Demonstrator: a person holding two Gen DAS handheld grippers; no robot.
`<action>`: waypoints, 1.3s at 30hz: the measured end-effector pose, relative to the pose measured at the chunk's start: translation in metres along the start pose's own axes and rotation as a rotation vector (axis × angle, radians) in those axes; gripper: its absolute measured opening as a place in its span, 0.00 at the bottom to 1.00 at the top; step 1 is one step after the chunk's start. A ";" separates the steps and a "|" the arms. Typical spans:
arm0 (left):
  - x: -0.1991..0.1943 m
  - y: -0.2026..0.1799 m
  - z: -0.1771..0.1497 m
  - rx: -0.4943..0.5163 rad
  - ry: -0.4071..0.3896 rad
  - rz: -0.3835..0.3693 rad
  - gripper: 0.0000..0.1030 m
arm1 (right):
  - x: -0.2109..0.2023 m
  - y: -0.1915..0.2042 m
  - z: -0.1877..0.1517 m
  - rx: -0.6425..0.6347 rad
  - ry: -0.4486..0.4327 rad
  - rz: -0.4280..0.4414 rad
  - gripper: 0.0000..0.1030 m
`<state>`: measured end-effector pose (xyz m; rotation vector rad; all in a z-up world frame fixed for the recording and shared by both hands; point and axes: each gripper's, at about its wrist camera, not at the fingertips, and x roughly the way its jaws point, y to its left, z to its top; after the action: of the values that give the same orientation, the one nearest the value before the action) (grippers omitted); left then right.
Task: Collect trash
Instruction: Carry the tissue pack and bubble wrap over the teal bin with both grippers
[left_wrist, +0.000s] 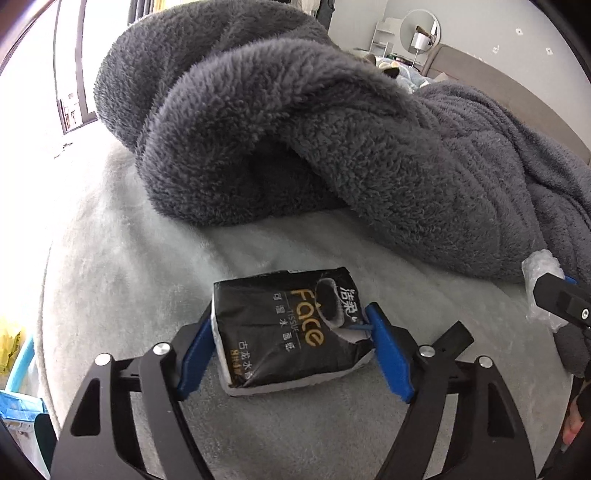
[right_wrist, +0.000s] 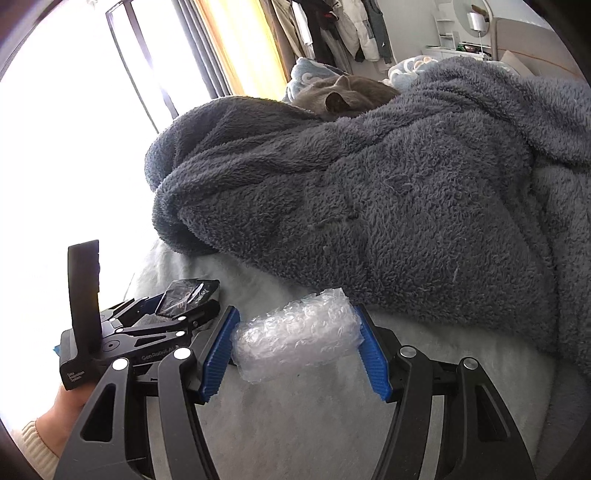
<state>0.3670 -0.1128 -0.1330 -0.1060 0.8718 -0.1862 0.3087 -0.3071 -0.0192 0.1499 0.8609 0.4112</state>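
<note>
A black tissue pack (left_wrist: 284, 328) with gold "Face" lettering sits between the blue pads of my left gripper (left_wrist: 291, 332), which is shut on it just above the pale bed sheet (left_wrist: 129, 266). A wad of clear bubble wrap (right_wrist: 295, 332) sits between the blue pads of my right gripper (right_wrist: 295, 328), which is shut on it. The bubble wrap also shows at the right edge of the left wrist view (left_wrist: 539, 280). The left gripper and tissue pack show at the lower left of the right wrist view (right_wrist: 188, 295).
A thick grey fleece blanket (left_wrist: 314, 129) is heaped on the bed just beyond both grippers. A grey cat (right_wrist: 343, 96) lies behind the blanket. A bright window (right_wrist: 74, 129) is to the left. Clothes (right_wrist: 332, 29) hang at the back. Blue and yellow items (left_wrist: 14, 369) lie beside the bed.
</note>
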 end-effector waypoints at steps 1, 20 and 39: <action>-0.003 0.001 0.000 0.000 -0.008 -0.015 0.73 | -0.001 0.002 0.001 -0.001 -0.003 0.001 0.62; -0.091 0.013 -0.030 0.108 -0.128 -0.030 0.72 | -0.022 0.044 -0.016 0.023 -0.062 0.021 0.62; -0.149 0.094 -0.081 0.045 -0.161 0.101 0.73 | -0.017 0.136 -0.054 0.022 -0.065 0.105 0.62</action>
<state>0.2221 0.0087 -0.0884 -0.0343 0.7100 -0.1012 0.2188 -0.1924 -0.0025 0.2284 0.7961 0.4924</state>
